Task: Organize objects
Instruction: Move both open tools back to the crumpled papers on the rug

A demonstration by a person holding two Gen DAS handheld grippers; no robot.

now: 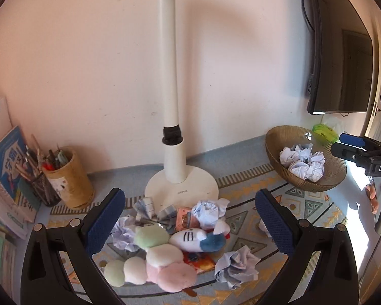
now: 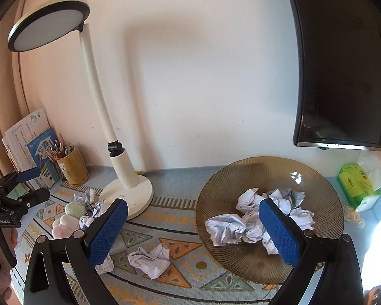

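My left gripper [image 1: 190, 226] is open above a heap of plush toys [image 1: 162, 259], crumpled paper balls [image 1: 209, 209] and small packets in front of the lamp base. Another paper ball [image 1: 235, 268] lies to the heap's right. My right gripper [image 2: 193, 231] is open near the left rim of a brown ribbed bowl [image 2: 266, 172] that holds several crumpled paper balls [image 2: 228, 228]. One loose paper ball [image 2: 151, 256] lies on the mat between its fingers. The same bowl [image 1: 276, 157] shows at right in the left wrist view, with the right gripper [image 1: 353, 147] beside it.
A white desk lamp [image 1: 180, 188] stands at the wall. A pen holder [image 1: 71, 178] and books [image 1: 5, 167] sit at the left. A green tissue pack [image 2: 358, 185] lies right of the bowl. A dark monitor [image 2: 343, 76] hangs above. A patterned mat [image 2: 180, 223] covers the table.
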